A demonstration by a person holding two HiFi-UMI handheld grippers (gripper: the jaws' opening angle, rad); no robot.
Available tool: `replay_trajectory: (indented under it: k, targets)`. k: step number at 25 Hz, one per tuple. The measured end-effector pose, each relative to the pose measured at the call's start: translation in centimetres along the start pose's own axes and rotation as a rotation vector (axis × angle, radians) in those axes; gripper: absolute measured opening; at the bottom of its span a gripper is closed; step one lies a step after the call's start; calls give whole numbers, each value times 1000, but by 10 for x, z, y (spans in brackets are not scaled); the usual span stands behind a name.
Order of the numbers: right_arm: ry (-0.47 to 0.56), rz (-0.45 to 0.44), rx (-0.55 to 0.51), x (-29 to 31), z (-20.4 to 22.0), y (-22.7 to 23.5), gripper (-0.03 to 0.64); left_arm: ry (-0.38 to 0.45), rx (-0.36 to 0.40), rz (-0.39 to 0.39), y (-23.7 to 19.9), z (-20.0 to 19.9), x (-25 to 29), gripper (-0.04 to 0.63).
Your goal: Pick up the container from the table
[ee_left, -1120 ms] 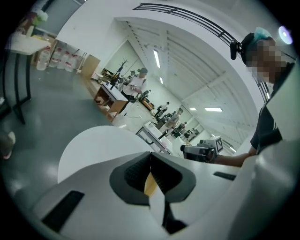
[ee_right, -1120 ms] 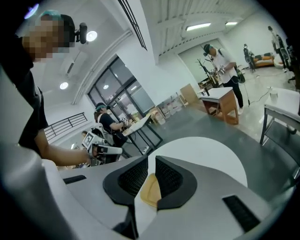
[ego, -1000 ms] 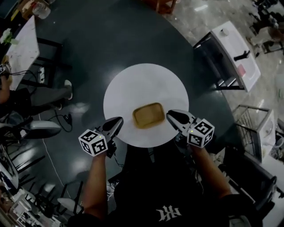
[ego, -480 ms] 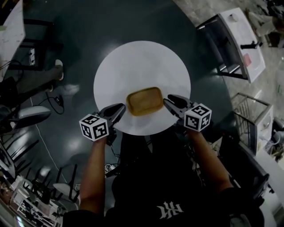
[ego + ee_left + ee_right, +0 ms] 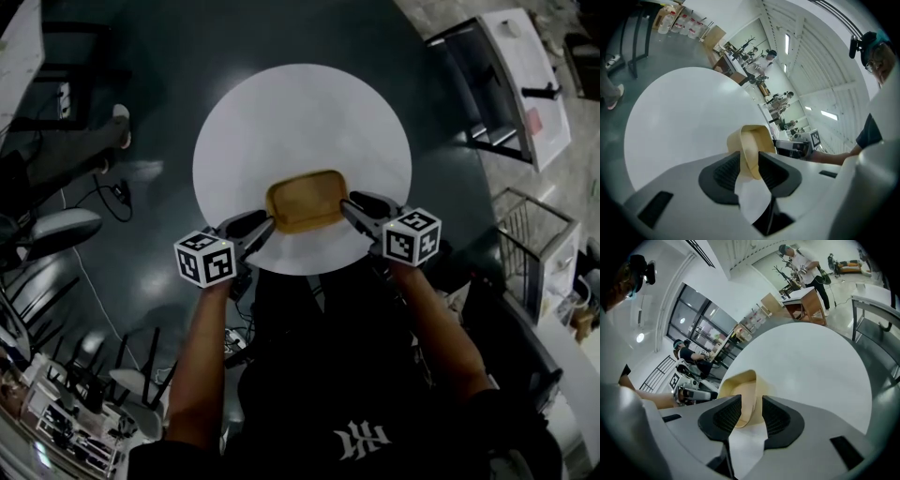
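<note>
A tan, shallow rectangular container (image 5: 305, 199) lies on the round white table (image 5: 300, 112), near its front edge. My left gripper (image 5: 262, 225) is at the container's left end and my right gripper (image 5: 349, 204) at its right end. In the left gripper view the container's rim (image 5: 752, 138) stands between the pads of the left gripper (image 5: 749, 161). In the right gripper view the wall of the container (image 5: 740, 385) sits in the gap of the right gripper (image 5: 751, 411). Both pairs of jaws have just been opening and stand open, not pressing on the wall.
The table stands on a dark glossy floor. A white desk (image 5: 525, 84) is at the upper right and a wire rack (image 5: 539, 244) at the right. A seated person's legs (image 5: 75, 159) and chair bases (image 5: 56, 230) are at the left. Several people stand in the background.
Both grippers have come down and forward to the container's two ends. Their jaws, nearly shut before, have spread, and each now straddles the container's wall.
</note>
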State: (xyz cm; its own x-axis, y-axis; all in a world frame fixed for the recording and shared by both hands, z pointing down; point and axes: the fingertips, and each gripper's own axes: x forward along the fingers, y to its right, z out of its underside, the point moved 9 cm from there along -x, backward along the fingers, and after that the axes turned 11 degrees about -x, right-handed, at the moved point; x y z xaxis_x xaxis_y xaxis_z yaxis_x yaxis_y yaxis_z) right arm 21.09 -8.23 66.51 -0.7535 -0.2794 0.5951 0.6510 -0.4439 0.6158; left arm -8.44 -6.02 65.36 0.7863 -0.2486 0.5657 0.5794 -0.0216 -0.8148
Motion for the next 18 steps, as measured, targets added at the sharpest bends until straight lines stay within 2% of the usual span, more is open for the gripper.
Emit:
replay_trajectory:
  k: [6, 18]
  targets:
    - [-21, 6, 0, 7, -2, 4, 141, 8, -12, -52, -6, 5, 5, 114]
    - [-60, 8, 0, 12, 2, 5, 132, 14, -32, -73, -8, 11, 11, 103]
